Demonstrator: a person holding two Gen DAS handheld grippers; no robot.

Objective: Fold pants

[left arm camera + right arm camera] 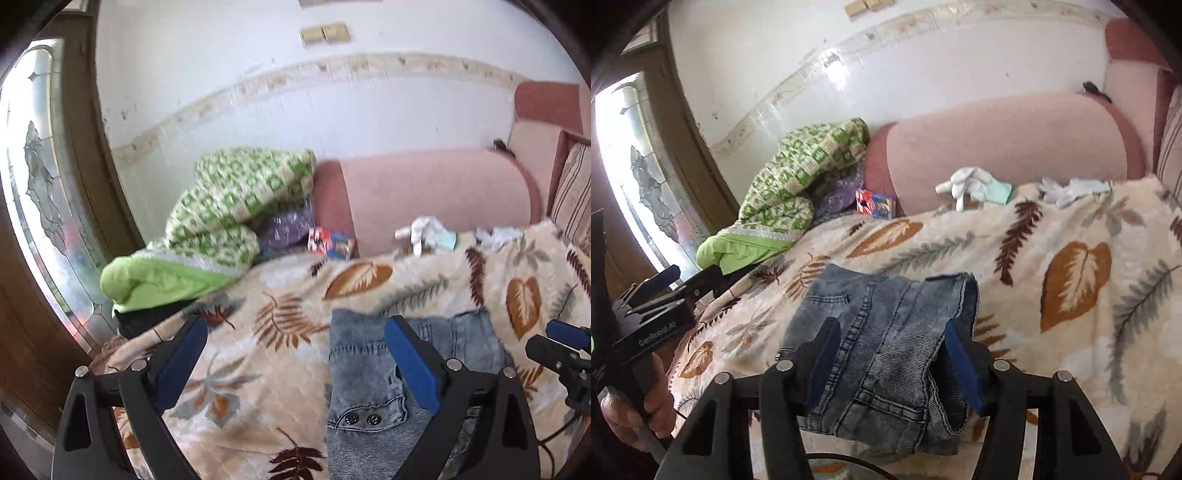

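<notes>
The denim pants [882, 354] are seen folded into a compact bundle on the leaf-patterned blanket [1071, 273] that covers the pink sofa [1004, 136]. In the right wrist view, the right gripper [892, 363] is held spread wide, and the bundle lies between its blue pads [962, 363]; whether the pads touch the cloth cannot be told, but no grasp is seen. In the left wrist view, the left gripper [295, 360] is likewise held released, with bare blanket between its fingers; the pants [373, 391] lie beneath and beside its right finger only. The left gripper [661, 291] is also seen at the left edge of the right wrist view, well apart from the bundle. A green checked quilt [236, 199] is piled at the sofa's far end.
</notes>
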